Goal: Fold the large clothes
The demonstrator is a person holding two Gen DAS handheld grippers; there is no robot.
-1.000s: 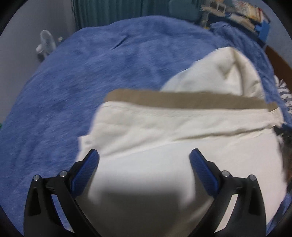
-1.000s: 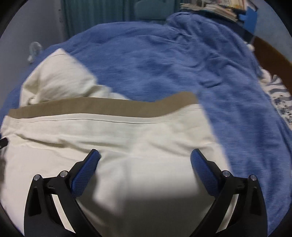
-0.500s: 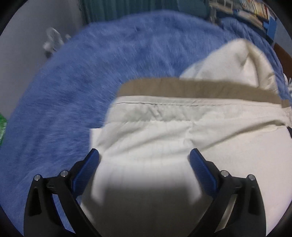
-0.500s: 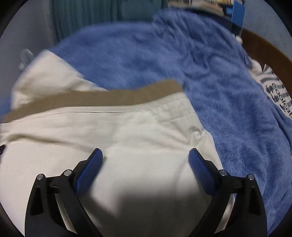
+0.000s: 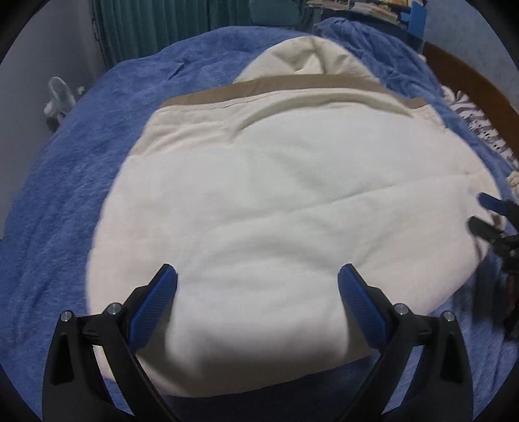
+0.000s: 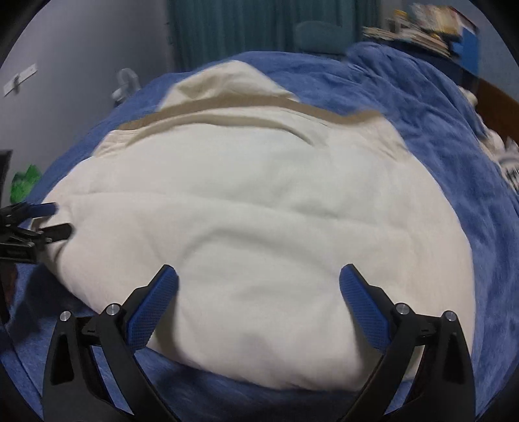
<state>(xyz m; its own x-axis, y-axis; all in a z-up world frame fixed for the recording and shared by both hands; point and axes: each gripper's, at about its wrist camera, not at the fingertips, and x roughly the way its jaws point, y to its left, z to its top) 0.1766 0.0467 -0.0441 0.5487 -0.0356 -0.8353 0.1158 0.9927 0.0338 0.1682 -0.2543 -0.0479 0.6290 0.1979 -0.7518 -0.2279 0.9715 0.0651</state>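
Garment (image 5: 285,207) lies folded on blue blanket (image 5: 81,181) | left gripper (image 5: 258,285) and right gripper (image 6: 259,285) above it, fingers apart, empty | next: likely grip near edge, fold again

Home bedroom: bed under blue fleece blanket (image 5: 81,181), teal curtains (image 6: 259,29), stacked books (image 6: 425,29).

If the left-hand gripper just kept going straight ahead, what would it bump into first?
Most likely the cream garment on the blue blanket. The left gripper is open and points over the cloth, touching nothing; depth is hard to judge.
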